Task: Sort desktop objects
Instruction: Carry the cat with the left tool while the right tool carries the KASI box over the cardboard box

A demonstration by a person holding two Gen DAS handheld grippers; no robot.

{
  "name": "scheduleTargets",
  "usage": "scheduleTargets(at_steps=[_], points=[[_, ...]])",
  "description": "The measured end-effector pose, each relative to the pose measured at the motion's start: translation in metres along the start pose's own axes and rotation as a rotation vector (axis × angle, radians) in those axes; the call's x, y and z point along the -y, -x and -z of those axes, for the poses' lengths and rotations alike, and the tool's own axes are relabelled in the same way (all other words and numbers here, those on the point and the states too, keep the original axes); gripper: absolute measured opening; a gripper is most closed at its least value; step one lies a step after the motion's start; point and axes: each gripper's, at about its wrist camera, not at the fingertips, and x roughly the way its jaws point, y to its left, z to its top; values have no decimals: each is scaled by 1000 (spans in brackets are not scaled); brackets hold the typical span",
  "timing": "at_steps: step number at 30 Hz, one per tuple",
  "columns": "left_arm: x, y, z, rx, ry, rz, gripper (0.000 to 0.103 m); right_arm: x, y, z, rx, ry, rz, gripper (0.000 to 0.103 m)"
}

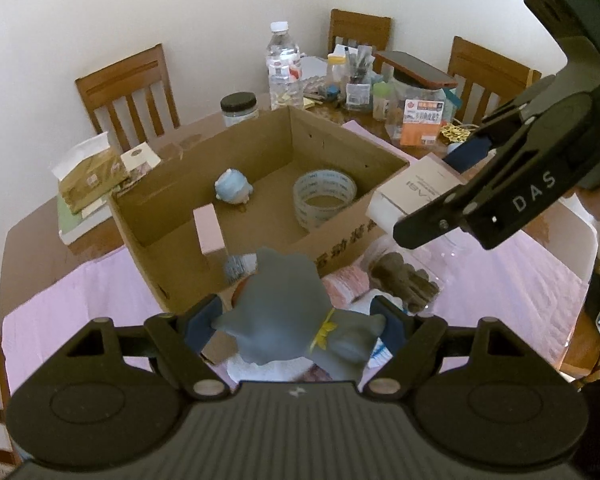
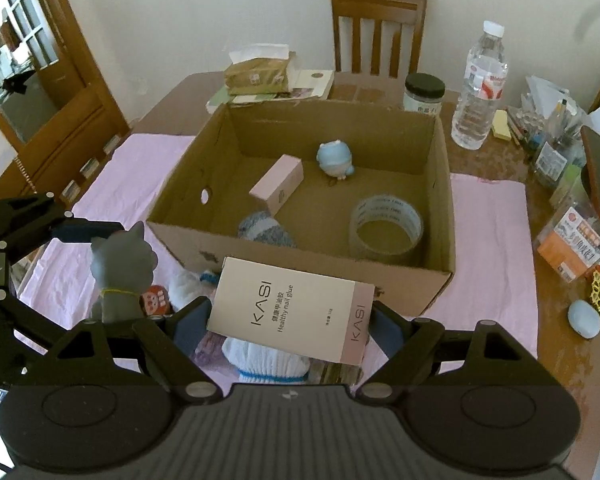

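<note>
My left gripper [image 1: 296, 326] is shut on a grey cat figurine [image 1: 288, 312], held above the pink mat just in front of the open cardboard box [image 1: 260, 140]; the figurine also shows in the right wrist view [image 2: 120, 272]. My right gripper [image 2: 288, 320] is shut on a pink-and-white KASI nail glue box [image 2: 292, 312], held near the box's front wall; that box also shows in the left wrist view [image 1: 412, 192]. Inside the cardboard box [image 2: 380, 276] lie a small pink box [image 2: 278, 184], a blue figurine [image 2: 334, 160], a tape roll [image 2: 386, 226] and a grey knitted item [image 2: 264, 232].
White gloves [image 2: 264, 360] and a small red item [image 2: 154, 300] lie on the pink mat [image 2: 488, 240] below the grippers. A water bottle [image 2: 480, 88], a dark-lidded jar [image 2: 424, 92], a tissue pack [image 2: 256, 72] and stationery clutter [image 2: 560, 152] stand behind and right of the box. Chairs surround the table.
</note>
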Motion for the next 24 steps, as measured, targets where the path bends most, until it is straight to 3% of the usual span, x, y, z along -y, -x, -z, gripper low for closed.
scheduleTargets(at_steps=[14,24], points=[[-43,-17,-27,47,-55,29,81,-7,-2,-27,48,-68,77,88],[-68,-38,-41,36,-25,-7,81,3,-28,-51,38,-84,47,88]])
